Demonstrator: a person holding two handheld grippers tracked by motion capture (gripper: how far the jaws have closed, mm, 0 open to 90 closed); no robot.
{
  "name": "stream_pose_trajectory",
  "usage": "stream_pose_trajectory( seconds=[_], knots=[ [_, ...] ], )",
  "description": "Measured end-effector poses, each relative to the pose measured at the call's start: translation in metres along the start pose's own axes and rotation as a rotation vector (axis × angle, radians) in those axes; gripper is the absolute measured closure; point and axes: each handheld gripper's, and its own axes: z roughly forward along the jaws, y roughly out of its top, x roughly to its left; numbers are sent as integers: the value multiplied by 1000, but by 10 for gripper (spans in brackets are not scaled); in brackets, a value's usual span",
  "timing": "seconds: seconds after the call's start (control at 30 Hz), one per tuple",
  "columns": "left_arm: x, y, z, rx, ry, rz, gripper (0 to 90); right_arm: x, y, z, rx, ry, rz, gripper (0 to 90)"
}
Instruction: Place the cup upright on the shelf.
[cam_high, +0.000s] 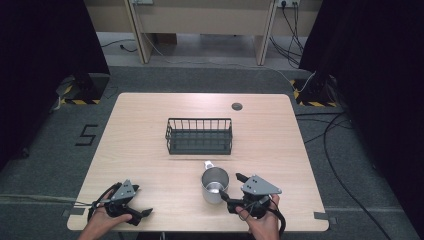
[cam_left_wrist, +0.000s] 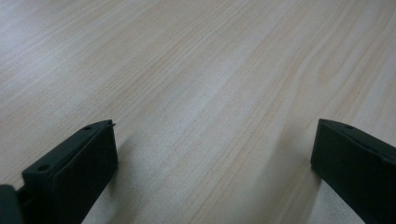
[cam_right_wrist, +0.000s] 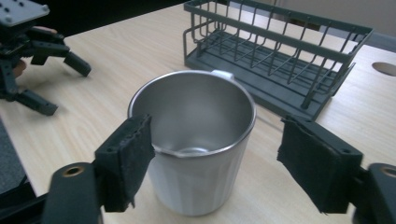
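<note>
**Steel cup between open right jaws, near table's front edge**

Steel is what the right gripper (cam_right_wrist: 215, 163) is lined up on: its jaws stand apart with the cup (cam_right_wrist: 196, 140) between them. The left pad is at the cup's rim, perhaps touching; the right pad is clearly off the wall, with a gap showing. No clamp yet. In the high view the right gripper (cam_high: 231, 189) comes at the cup (cam_high: 215, 185) from the cup's right, close to the table's front edge.

The cup stands upright, long axis vertical, mouth up and empty. Its handle (cam_high: 208, 164) points away from the person, toward the rack (cam_high: 199, 135).

The rack sits mid-table, long side running across, near the cup but apart from it; a strip of bare wood lies between them. Wide open tabletop (cam_high: 135, 150) spreads to the left and right of the rack. A round grommet hole (cam_high: 237, 106) sits near the far edge.

Over at the front left corner, the left gripper (cam_high: 144, 201) rests low, jaws wide apart over bare wood (cam_left_wrist: 210, 93), nothing between them.

Writing: a "5" (cam_high: 87, 135) is marked on the floor left of the table. No label readable on the cup.
</note>
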Motion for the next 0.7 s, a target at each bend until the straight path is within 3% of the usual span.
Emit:
stream_pose_trajectory(
  seconds=[0.3, 0.5, 0.7],
  knots=[
    [0, 0, 0, 0, 0, -2, 0, -6, 7, 10, 21, -42, 4, 394],
    [0, 0, 0, 0, -1, -2, 0, -10, 13, 17, 34, -85, 51, 493],
    [0, 0, 0, 0, -1, -1, 0, -10, 13, 26, 78, -84, 50, 605]
  ],
)
